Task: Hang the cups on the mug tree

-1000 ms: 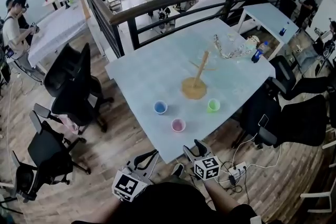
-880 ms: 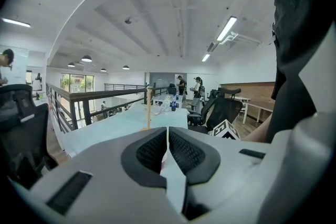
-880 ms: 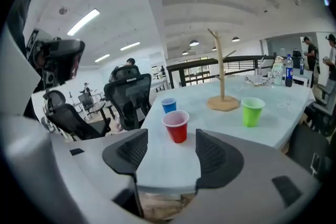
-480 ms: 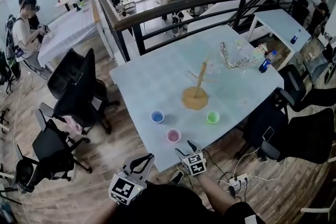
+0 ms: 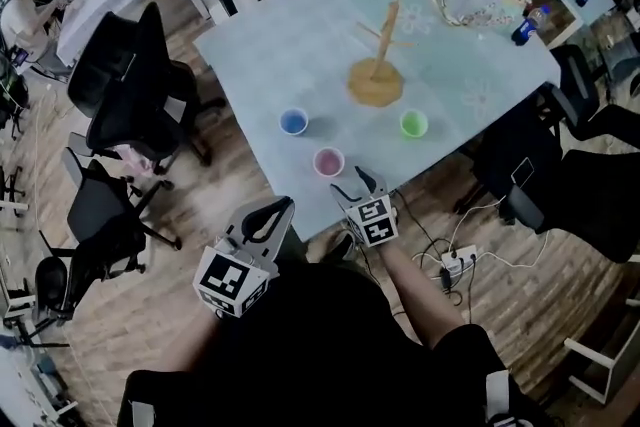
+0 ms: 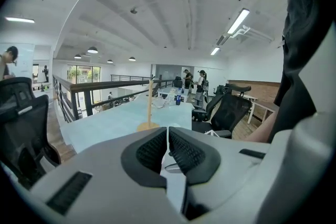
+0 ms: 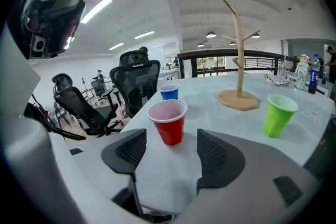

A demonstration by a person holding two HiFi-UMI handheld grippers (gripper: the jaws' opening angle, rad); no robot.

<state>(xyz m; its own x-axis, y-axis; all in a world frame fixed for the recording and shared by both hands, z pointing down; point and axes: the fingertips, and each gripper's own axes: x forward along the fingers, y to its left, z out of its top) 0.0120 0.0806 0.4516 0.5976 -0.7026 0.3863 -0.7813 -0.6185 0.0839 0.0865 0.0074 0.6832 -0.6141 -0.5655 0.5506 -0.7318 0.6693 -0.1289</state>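
Three cups stand on the pale blue table (image 5: 270, 65): a red cup (image 5: 328, 161) nearest me, a blue cup (image 5: 293, 122) to its left and a green cup (image 5: 413, 124) to the right. Behind them rises the bare wooden mug tree (image 5: 376, 80). My right gripper (image 5: 352, 183) hovers at the table's near edge; its jaws have just been opening and stand open, nothing between them. In the right gripper view the red cup (image 7: 168, 121) stands upright just ahead of the fingertips (image 7: 131, 148). My left gripper (image 5: 270, 212) is shut and empty, off the table's near edge.
Black office chairs stand left (image 5: 130, 85) and right (image 5: 590, 195) of the table. A power strip with cables (image 5: 455, 260) lies on the wooden floor to the right. A bottle (image 5: 525, 25) and clutter sit at the table's far right corner.
Both grippers have moved forward toward the table. The right gripper has come up to the near edge by the red cup and opened wider. The head view has tilted further down.
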